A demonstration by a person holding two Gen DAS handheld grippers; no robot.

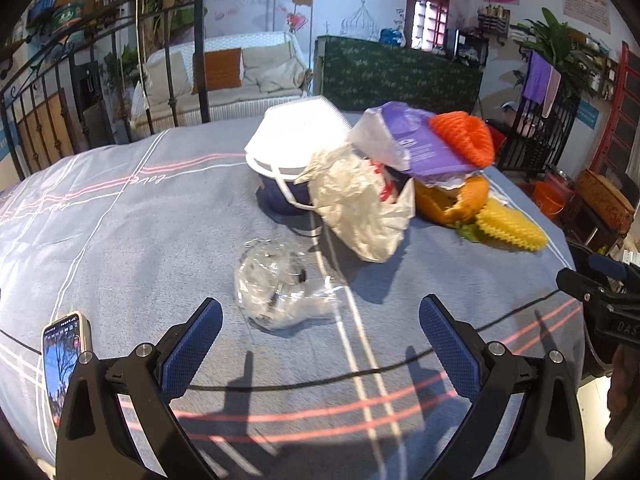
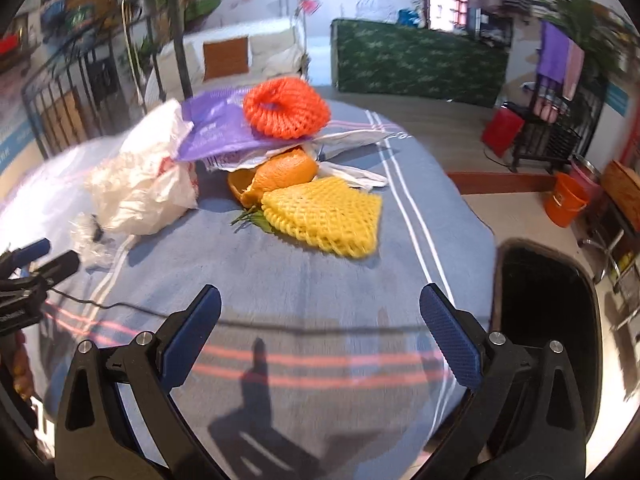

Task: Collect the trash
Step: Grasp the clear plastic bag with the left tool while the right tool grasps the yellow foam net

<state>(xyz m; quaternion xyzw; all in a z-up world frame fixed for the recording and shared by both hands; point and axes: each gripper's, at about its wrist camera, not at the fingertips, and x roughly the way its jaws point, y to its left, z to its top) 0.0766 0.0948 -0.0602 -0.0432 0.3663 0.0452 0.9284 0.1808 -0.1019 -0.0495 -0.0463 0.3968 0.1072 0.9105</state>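
Surface: blue-grey striped cloth (image 1: 120, 240) covers the bench; every place below is given relative to the crumpled white bag (image 1: 360, 208) at the middle of the litter.
Trash, left wrist view: a clear plastic wrapper (image 1: 276, 292) lies on the camera side of the white bag, apart from it; a white lidded bowl (image 1: 296, 140) stands touching the bag on its left; a purple packet (image 1: 420, 140) and an orange foam net (image 1: 464, 136) rest above and right of it; orange peel (image 1: 456, 200) and a yellow foam net (image 1: 512, 228) lie to its right.
Left tool (image 1: 320, 336): spread wide and empty, both blue pads clear of the cloth's litter; the clear wrapper sits just ahead, between the lines of the two fingers.
Right tool (image 2: 320, 328): likewise spread and holding nothing; the yellow foam net (image 2: 324, 216) is the nearest piece ahead.
Step in hand: judged as the approach before a first pick; nothing appears collected yet.
Next move calls for: advancing the left tool until the wrapper lies between the pads, then closing gently, since thin film may slip or spring out.
Only in the left view: the bowl, and a phone (image 1: 64, 364) left of the tool, well apart from the bag.
Only in the right view: a dark bin opening (image 2: 548, 340) beyond the bench edge, far right of the bag, probably the drop point; this view is motion-blurred.
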